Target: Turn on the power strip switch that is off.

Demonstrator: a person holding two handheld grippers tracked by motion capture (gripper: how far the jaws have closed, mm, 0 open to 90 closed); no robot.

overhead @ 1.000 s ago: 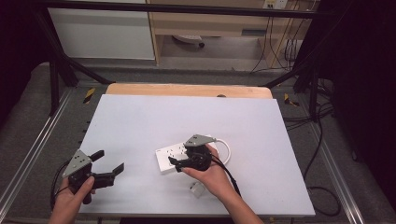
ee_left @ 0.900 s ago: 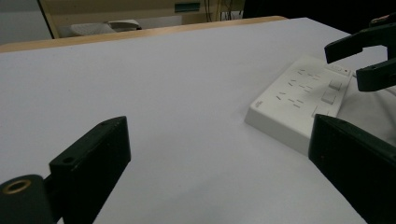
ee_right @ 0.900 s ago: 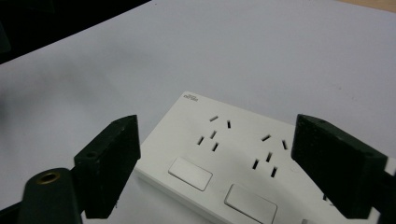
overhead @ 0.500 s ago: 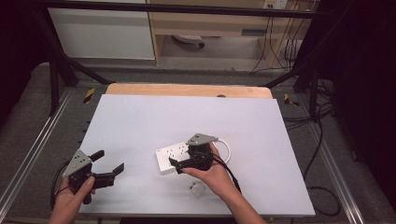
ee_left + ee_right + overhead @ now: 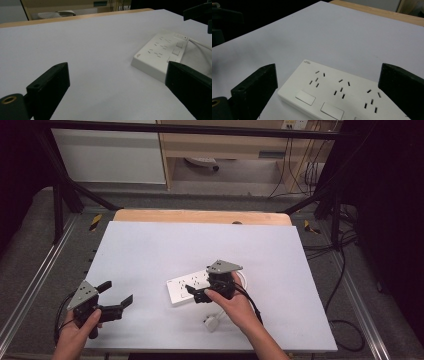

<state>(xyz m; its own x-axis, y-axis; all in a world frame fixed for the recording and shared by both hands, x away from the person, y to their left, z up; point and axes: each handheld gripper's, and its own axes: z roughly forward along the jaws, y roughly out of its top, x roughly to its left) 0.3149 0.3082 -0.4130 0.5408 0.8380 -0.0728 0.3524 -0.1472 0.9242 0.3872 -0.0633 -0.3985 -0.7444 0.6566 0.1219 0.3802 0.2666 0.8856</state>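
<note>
A white power strip (image 5: 186, 286) lies flat on the white table (image 5: 200, 245), sockets up. My right gripper (image 5: 196, 294) hovers over its right end, pointing left. In the right gripper view the strip (image 5: 342, 95) lies low between the two black jaws, which stand wide apart and touch nothing. These jaws have just been opening; the right gripper (image 5: 328, 72) holds nothing. The strip's white cable runs under the right hand to a plug (image 5: 212, 322) near the front edge. My left gripper (image 5: 117, 293) rests open at the front left, with the strip (image 5: 160, 53) ahead to its right.
A wooden strip (image 5: 200, 216) borders the table's far edge. Metal frame rails run along both sides, and black cables (image 5: 345, 270) hang off the right. The table's far half and its left middle are bare white surface.
The right gripper has drifted slightly to the right over the strip, and its jaws look a little wider. The left gripper, strip and plug have stayed put.
</note>
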